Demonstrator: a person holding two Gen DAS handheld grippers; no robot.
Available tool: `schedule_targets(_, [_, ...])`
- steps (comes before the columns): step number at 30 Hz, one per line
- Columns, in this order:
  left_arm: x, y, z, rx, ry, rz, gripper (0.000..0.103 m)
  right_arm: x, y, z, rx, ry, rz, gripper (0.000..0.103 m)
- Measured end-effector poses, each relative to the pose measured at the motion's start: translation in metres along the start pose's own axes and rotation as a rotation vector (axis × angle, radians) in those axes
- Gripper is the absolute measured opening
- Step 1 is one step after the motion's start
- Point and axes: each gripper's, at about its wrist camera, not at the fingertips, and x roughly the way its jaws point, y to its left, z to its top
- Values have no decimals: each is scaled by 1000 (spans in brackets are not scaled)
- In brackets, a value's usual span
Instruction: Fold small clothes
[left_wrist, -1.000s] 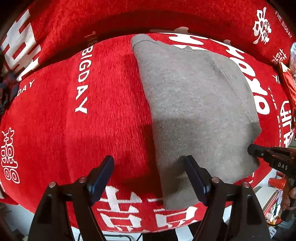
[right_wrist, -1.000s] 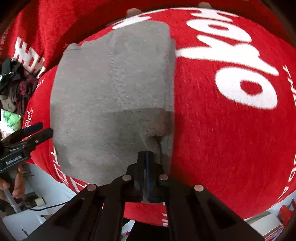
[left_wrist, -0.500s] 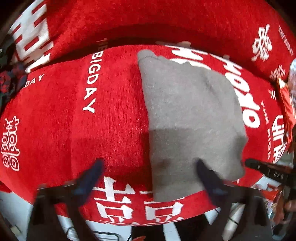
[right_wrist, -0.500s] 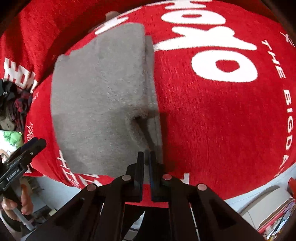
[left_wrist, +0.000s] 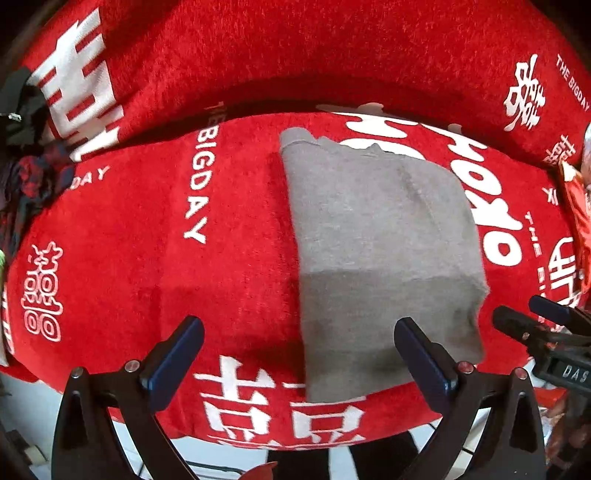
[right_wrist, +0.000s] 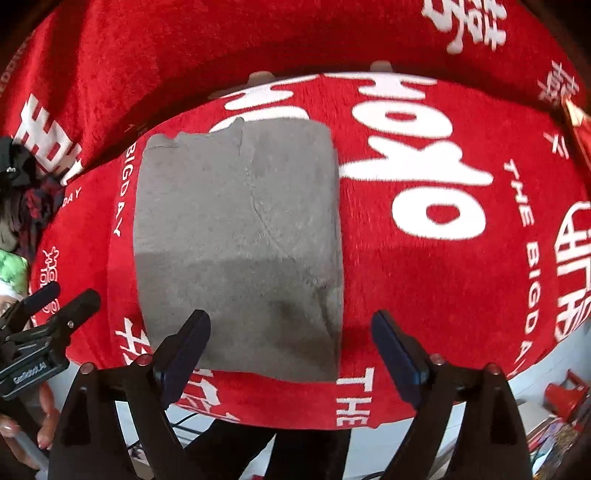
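While both tools point down at the red cloth (left_wrist: 229, 206) with its white lettering, neither one holds anything. The left gripper (left_wrist: 299, 354) stands with its jaws spread wide, and only red cloth and the near left edge of the grey garment (left_wrist: 380, 236) show in the gap below them; its pads touch nothing. The right gripper (right_wrist: 291, 350) has its jaws opening at this moment, with the near right corner of the grey garment (right_wrist: 236, 236) showing below the gap and clear of both pads.

That garment lies flat as a folded, roughly rectangular piece on the red cloth. From the left tool it sits ahead and to the right, its near end passing under the right finger (left_wrist: 424, 354). From the right tool it sits ahead and to the left, its near edge running behind the left finger (right_wrist: 184, 347). A small pucker marks the fabric near its right edge, just ahead of the right tool's gap.

Each tool shows at the other's side: the right one low at the left camera's right edge, the left one low at the right camera's left edge, with a person's hand (right_wrist: 33, 424) below it. A pile of dark clothes (left_wrist: 26, 184) sits far to the left of both.
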Motion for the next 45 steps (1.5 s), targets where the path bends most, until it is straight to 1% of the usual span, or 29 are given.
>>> schedule_targets(2, [0, 1, 1, -16, 6, -4, 103, -1, 3, 1, -1, -5, -9, 103])
schedule_targets(8, [-2, -3, 2, -14, 7, 29, 103, -3, 9, 2, 6, 0, -25, 103])
schedule_targets(13, [-1, -2, 2, -37, 26, 9, 103, -1, 13, 2, 14, 7, -28, 103])
schedule_targets(19, [2, -5, 2, -30, 51, 16, 103, 1, 14, 2, 11, 21, -37, 103])
schedule_targets(22, [2, -6, 2, -29, 57, 33, 103, 1, 13, 2, 14, 25, -36, 103])
schedule_targets(30, [5, -4, 0, -37, 75, 39, 103, 4, 16, 0, 16, 35, -30, 103])
schedule_targets(34, [7, -4, -2, -42, 92, 26, 103, 6, 17, 0, 12, 42, -29, 103])
schedule_targets(39, [7, -5, -3, -31, 88, 25, 103, 8, 18, 1, 15, 48, -25, 103])
schedule_targets(45, [6, -5, -3, -47, 82, 30, 103, 9, 18, 3, 12, 49, -28, 103])
